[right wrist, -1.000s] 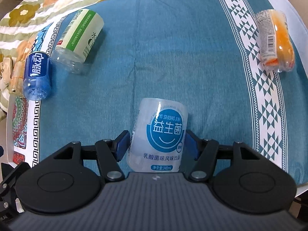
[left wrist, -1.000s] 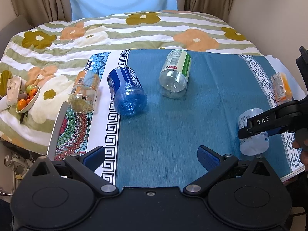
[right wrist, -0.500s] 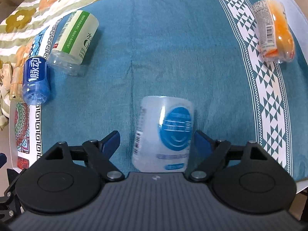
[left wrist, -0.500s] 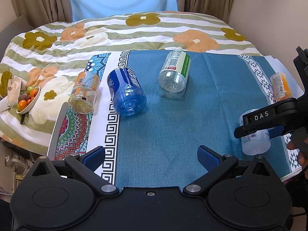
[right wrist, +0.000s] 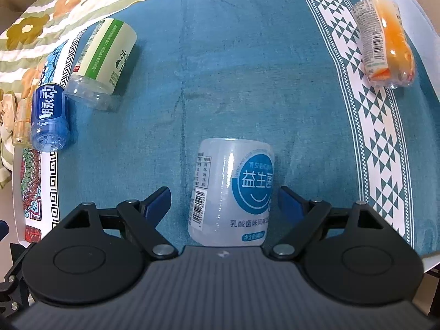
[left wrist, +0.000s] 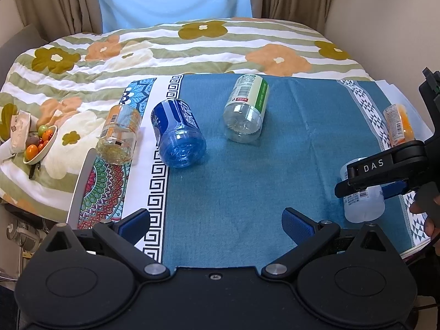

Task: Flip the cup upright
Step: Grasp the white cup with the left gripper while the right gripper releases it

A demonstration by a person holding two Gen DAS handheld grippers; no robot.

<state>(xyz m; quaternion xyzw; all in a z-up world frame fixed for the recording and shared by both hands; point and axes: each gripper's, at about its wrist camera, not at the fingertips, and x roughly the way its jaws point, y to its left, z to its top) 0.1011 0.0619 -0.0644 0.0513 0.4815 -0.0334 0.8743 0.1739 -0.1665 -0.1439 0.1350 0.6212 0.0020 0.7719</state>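
Note:
A white translucent cup (right wrist: 231, 192) with a blue round label lies on its side on the blue cloth (right wrist: 220, 82). My right gripper (right wrist: 224, 202) is open, its blue pads on either side of the cup and apart from it. In the left wrist view the same cup (left wrist: 363, 200) lies at the right, partly behind the right gripper's black arm. My left gripper (left wrist: 216, 224) is open and empty above the cloth's near edge (left wrist: 220, 192).
Other cut bottles lie on their sides: a blue one (left wrist: 178, 137), a green-labelled clear one (left wrist: 246, 112), an amber one (left wrist: 118, 134) and an orange one (right wrist: 385, 41). A bowl of fruit (left wrist: 38, 145) sits on the floral bedspread at the left.
My right gripper has opened wider around the white cup. The cup has rolled a little, so its barcode now shows on the left.

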